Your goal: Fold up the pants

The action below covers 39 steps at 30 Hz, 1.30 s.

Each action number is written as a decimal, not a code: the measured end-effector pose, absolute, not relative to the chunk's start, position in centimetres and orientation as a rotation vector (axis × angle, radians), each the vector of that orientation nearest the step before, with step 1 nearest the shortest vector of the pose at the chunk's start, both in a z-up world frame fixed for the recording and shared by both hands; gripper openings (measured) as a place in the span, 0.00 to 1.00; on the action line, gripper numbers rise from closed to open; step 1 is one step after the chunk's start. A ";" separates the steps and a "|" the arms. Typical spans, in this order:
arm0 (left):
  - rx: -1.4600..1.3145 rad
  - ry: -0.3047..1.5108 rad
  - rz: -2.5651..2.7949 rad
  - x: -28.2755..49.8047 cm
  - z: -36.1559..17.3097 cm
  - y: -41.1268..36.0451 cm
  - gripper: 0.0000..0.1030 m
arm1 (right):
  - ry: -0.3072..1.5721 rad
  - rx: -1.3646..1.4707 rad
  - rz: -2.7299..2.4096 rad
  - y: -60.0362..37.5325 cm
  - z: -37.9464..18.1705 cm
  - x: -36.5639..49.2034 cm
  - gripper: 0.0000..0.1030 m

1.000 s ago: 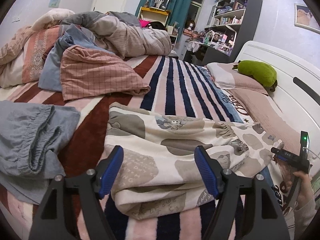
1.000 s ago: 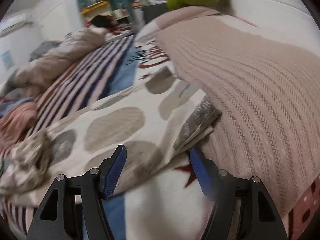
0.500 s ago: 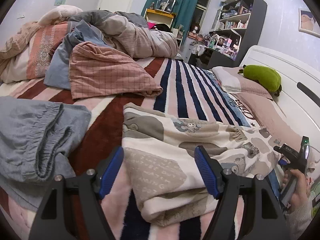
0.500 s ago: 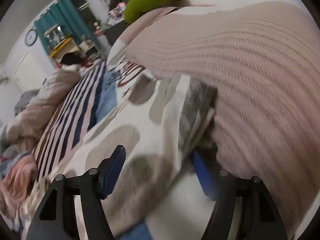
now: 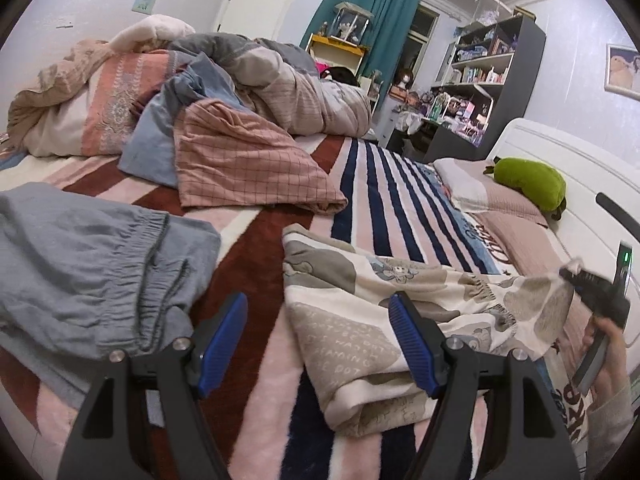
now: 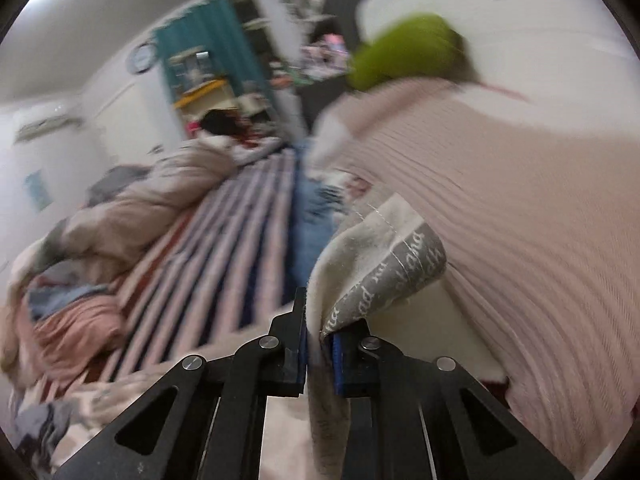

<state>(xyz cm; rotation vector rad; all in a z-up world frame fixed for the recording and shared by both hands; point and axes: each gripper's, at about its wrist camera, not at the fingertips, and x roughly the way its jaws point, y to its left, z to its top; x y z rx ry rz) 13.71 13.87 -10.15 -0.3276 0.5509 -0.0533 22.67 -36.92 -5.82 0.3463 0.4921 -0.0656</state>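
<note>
You are looking across a bed (image 5: 384, 200) that is wearing a striped cover in pink, navy and dark red. The patterned cream pants (image 5: 384, 312) are lying folded near you on it, with grey pants (image 5: 88, 264) sitting just to their left. Farther back, a pink checked cloth (image 5: 244, 164) and a heap of quilts (image 5: 224, 92) are piling up. By the headboard, pink pillows (image 5: 508, 204) are carrying a green plush (image 5: 530, 178).
</note>
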 end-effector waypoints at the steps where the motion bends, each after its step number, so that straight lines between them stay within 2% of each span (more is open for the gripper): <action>1: -0.330 0.547 -0.054 13.5 -10.1 14.0 0.68 | 0.482 0.328 -0.041 -36.1 -5.0 22.6 0.04; 7: -0.360 0.520 -0.055 11.6 -9.7 15.9 0.68 | 0.459 0.200 0.160 -28.4 0.5 23.2 0.04; 13: -0.376 0.498 -0.054 10.3 -9.4 17.1 0.68 | 0.524 0.140 0.328 -21.3 1.2 23.0 0.04; 18: -0.381 0.497 -0.055 9.8 -9.4 17.8 0.68 | 0.621 0.086 0.466 -16.0 -1.1 22.1 0.04; 26: -0.373 0.518 -0.077 9.8 -9.7 17.8 0.68 | 0.824 -0.109 0.600 -9.5 -10.4 19.6 0.05; 31: -0.367 0.538 -0.108 10.3 -9.6 17.2 0.68 | 0.908 -0.106 0.623 -9.4 -13.5 19.2 0.11; 33: -0.367 0.547 -0.128 10.7 -9.6 16.7 0.68 | 0.918 -0.090 0.659 -9.8 -13.2 18.8 0.22; 35: -0.372 0.555 -0.163 11.3 -9.5 15.9 0.68 | 0.902 -0.065 0.711 -10.5 -12.1 17.8 0.29; 39: -0.372 0.577 -0.248 12.9 -9.4 13.4 0.68 | 0.831 -0.019 0.736 -12.7 -9.2 16.0 0.30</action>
